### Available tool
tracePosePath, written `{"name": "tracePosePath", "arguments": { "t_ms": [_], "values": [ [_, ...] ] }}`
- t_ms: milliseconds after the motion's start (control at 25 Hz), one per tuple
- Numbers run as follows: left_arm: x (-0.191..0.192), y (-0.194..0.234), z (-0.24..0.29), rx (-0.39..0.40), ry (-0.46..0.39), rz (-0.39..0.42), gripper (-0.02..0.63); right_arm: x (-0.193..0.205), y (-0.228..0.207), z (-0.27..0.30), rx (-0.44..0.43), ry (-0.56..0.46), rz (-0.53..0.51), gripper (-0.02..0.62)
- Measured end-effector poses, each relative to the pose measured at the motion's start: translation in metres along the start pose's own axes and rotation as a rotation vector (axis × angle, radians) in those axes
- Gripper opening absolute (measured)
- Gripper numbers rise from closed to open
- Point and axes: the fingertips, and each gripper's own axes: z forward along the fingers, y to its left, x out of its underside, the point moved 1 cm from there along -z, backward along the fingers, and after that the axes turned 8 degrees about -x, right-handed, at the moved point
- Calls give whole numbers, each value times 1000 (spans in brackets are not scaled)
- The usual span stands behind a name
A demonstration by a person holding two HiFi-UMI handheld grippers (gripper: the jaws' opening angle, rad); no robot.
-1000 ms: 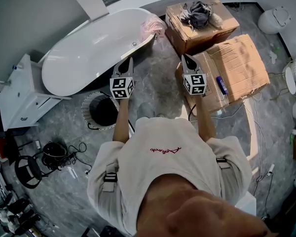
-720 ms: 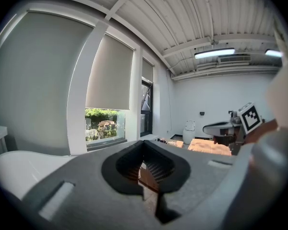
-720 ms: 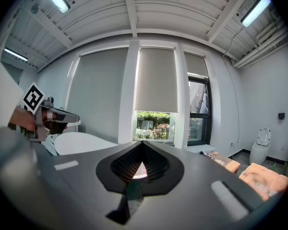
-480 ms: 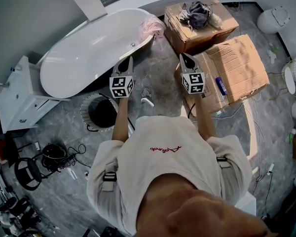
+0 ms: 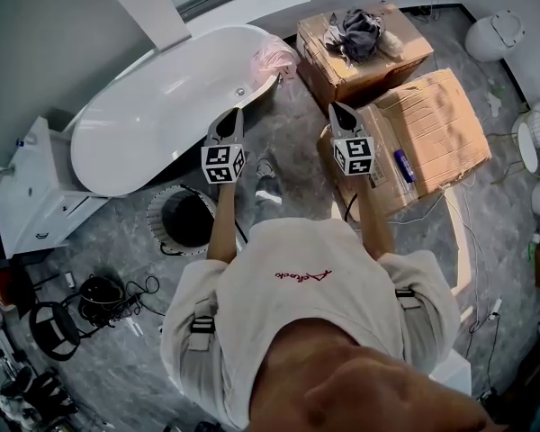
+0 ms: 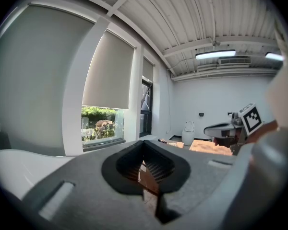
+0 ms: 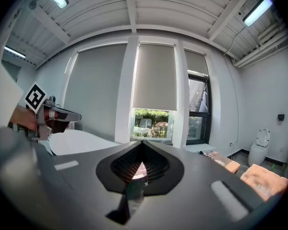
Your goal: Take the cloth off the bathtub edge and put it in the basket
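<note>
A pink cloth (image 5: 276, 54) lies bunched on the near end of the white bathtub's (image 5: 153, 115) rim. The round dark basket (image 5: 184, 220) stands on the floor beside the tub, under my left forearm. My left gripper (image 5: 237, 115) is shut and empty, its tip over the tub's rim, a short way short of the cloth. My right gripper (image 5: 336, 109) is also shut and empty, held over the floor next to a cardboard box. In the left gripper view the shut gripper (image 6: 144, 145) points across the room; in the right gripper view the shut gripper (image 7: 141, 146) faces the window.
Two cardboard boxes (image 5: 432, 129) stand to the right; the far box (image 5: 328, 57) carries a grey cloth (image 5: 360, 28). A white cabinet (image 5: 36, 196) is left of the tub. Toilets (image 5: 497, 32) line the right side. Cables and gear (image 5: 99, 286) lie on the floor at left.
The person has stepped forward, a shoe now showing between the arms. Both grippers have moved nearer the tub's end and the pink cloth. Both stay shut.
</note>
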Motion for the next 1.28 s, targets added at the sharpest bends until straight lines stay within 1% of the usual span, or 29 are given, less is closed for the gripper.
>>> {"name": "tracePosePath", "arguments": {
  "t_ms": [280,560,800,1280],
  "values": [
    [-2,28,41,-2,13,-15,0,-5,-13,48,-4,7,6,5],
    [-9,48,88,14,23,-28,0,-12,-33,94,3,28,11,5],
    [-21,83,129,4,27,-35,0,-36,-47,149,-1,19,-1,5],
    [-53,142,215,22,10,-33,0,-76,-78,249,11,-3,-18,5]
  ]
}}
